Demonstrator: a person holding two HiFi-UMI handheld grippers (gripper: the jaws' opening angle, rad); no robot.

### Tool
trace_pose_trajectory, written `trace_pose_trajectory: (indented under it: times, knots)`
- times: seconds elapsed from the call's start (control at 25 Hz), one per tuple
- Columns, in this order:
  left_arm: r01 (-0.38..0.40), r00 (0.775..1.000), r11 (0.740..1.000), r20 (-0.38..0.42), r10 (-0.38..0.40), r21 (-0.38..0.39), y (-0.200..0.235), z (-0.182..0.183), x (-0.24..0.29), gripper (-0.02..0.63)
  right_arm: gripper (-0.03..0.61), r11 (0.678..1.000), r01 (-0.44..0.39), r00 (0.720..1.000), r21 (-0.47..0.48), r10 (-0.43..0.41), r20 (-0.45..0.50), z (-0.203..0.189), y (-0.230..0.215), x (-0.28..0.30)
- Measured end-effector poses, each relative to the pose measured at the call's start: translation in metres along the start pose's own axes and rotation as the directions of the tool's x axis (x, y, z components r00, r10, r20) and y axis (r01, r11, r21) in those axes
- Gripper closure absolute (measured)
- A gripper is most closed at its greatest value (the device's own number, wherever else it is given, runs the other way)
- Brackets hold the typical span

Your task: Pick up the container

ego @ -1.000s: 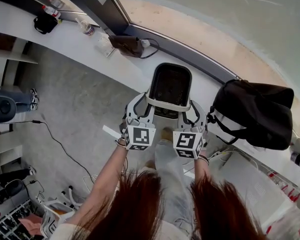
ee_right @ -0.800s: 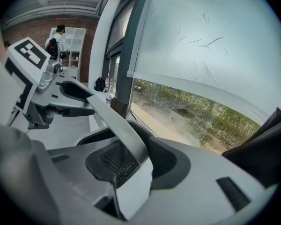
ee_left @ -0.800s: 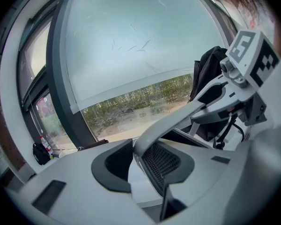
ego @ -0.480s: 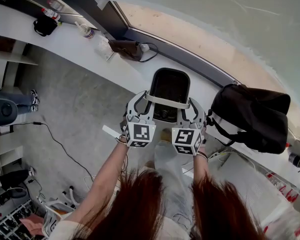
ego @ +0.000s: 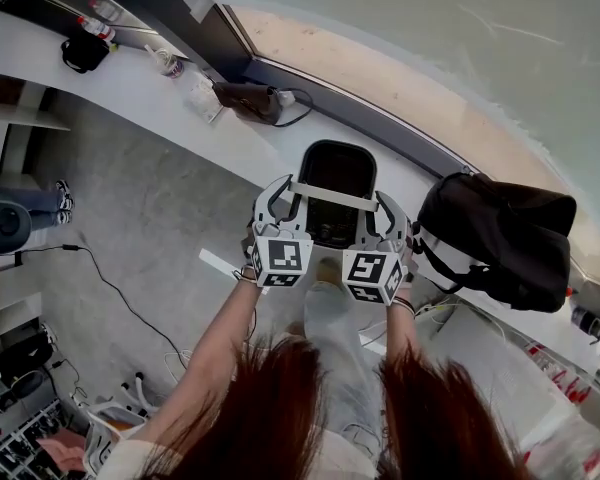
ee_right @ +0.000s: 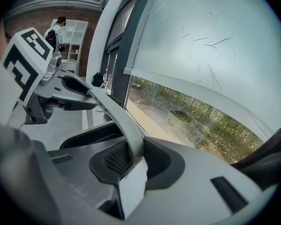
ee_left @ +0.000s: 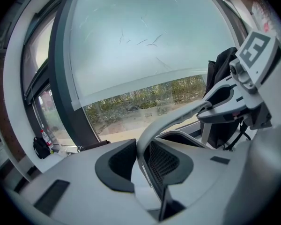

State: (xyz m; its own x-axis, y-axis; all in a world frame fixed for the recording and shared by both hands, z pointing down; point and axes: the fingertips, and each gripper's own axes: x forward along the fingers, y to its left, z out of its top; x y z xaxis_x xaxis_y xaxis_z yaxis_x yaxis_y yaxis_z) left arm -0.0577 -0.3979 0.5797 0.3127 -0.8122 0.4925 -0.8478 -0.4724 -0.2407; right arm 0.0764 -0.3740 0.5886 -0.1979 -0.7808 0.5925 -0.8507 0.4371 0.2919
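On the ledge below the window, toward its left end, stand a bottle and, further right, a brown pouch with a cable looped beside it at the ledge's back edge.

Right of these comes the left gripper, reaching in from the ledge's front edge. Its jaws have just been closing. In the left gripper view the white handle runs up between its pads and fills the gap, so the pads look to be on it from both sides.

The container – a dark, open bin – stands upright in the middle of the ledge, between front and back edge, its handle lying across the near part of its mouth.

The right gripper grips the same handle at the other end. Its jaws have also just been closing, and its pads are narrow – clamped on the band.

Just right of it a black bag sits on the ledge, near the container but not touching it.
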Motion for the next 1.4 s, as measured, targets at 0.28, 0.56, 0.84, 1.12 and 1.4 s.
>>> trace_pose_trajectory:
  times: [0.28,0.56,0.84,1.12,1.4]
  knots:
    - [-0.024,1.0,1.0,0.003,0.024,0.007,0.0,0.001,0.006,0.526,0.505,0.999,0.021,1.0,-0.05,-0.021,-0.005,-0.002,-0.003,0.002]
    - [-0.009,1.0,1.0,-0.03,0.009,-0.009,0.001,0.0,0.004,0.528,0.505,0.999,0.008,1.0,-0.045,-0.009,-0.018,-0.002,-0.002,0.002]
    - [-0.016,1.0,0.999,-0.02,0.015,-0.03,0.004,0.011,-0.005,0.528,0.506,0.998,0.054,0.999,-0.037,-0.054,0.009,0.01,-0.006,-0.01]
    - [-0.019,1.0,0.999,0.012,0.02,-0.028,0.002,0.037,-0.033,0.527,0.506,0.998,0.067,0.997,-0.003,-0.067,0.035,0.026,-0.012,-0.042]
    - [-0.024,0.999,0.999,0.043,0.025,-0.026,0.002,0.058,-0.073,0.526,0.506,0.996,0.085,0.994,-0.017,-0.083,0.071,0.046,-0.009,-0.084]
